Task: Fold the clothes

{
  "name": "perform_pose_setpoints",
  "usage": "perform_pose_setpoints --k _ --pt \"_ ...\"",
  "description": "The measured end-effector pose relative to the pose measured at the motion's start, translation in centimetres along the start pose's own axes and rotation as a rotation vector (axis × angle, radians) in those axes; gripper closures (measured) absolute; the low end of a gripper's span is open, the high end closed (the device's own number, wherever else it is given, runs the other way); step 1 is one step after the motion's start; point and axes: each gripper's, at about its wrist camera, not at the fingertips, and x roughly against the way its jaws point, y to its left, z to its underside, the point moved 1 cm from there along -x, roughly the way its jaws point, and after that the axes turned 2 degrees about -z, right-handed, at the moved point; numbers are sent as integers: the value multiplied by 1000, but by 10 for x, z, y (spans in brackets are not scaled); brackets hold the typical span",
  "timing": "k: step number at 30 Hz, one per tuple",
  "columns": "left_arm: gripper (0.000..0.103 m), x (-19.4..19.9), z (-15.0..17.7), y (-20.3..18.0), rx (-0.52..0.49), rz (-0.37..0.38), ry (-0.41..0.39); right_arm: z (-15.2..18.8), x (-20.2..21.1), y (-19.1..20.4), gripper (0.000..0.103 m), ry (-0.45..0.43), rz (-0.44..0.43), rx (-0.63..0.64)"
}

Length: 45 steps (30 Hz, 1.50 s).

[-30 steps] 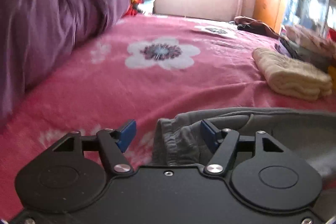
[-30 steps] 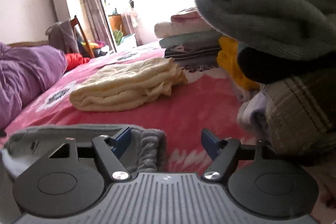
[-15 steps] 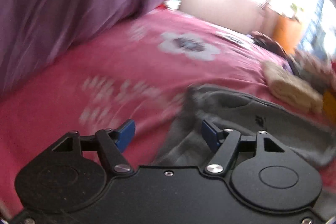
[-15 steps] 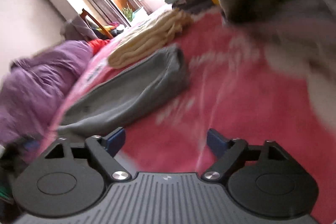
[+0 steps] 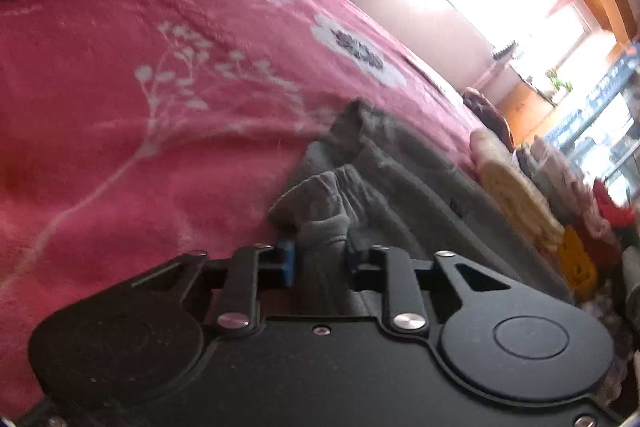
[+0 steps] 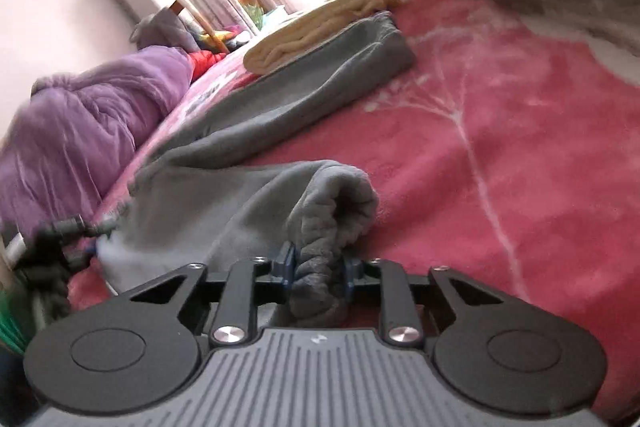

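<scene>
Grey garment [image 6: 224,203]: soft fleece, matt; pink bedspread [image 6: 540,131]: fuzzy plush.

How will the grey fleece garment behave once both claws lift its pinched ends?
Likely floppy: the grey fleece garment bunches into folds between the right claw, and likewise at the left claw. Its unsupported middle would probably sag. Slipping seems unlikely, since the thick gathered cuff fills each grip.
</scene>
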Motion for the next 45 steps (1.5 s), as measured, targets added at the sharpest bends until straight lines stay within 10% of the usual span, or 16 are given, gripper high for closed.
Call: perform_pose_setpoints --k 3,8,12,15,22,35,37,38,40,43,45 --pt "85 31 -19 -10 -31 26 -55 -12 34 13 81 -22 -73 -92" --pt "71 -2 0 29 -5 -67 99 11 2 -17 77 179 7 -165" --pt "36 19 -9 19 -131 -122 11 -10 23 6 31 156 48 -38" --pt "35 28 -13 3 -234 -166 -79 -29 38 20 29 16 129 134" --pt "36 5 -9 -52 -364 -3 -58 -91 -26 7 30 -32 185 201" --pt "36 -96 -62 -88 -437 -102 13 -183 -135 -46 28 -66 254 172" --pt "57 -114 -60 -88 -447 -92 58 -186 -142 -52 52 -58 220 188" --pt "64 -118 -59 -90 -473 -104 50 -187 -147 -54 80 -41 193 196" --pt "71 -127 -56 -96 -524 -127 32 -186 -145 -51 82 -72 162 207" --pt "70 -119 -72 -93 -403 -88 -18 -198 -130 -20 81 -161 135 313" --pt "56 -131 -72 -89 -401 -134 13 -207 -149 -30 45 -88 193 281"
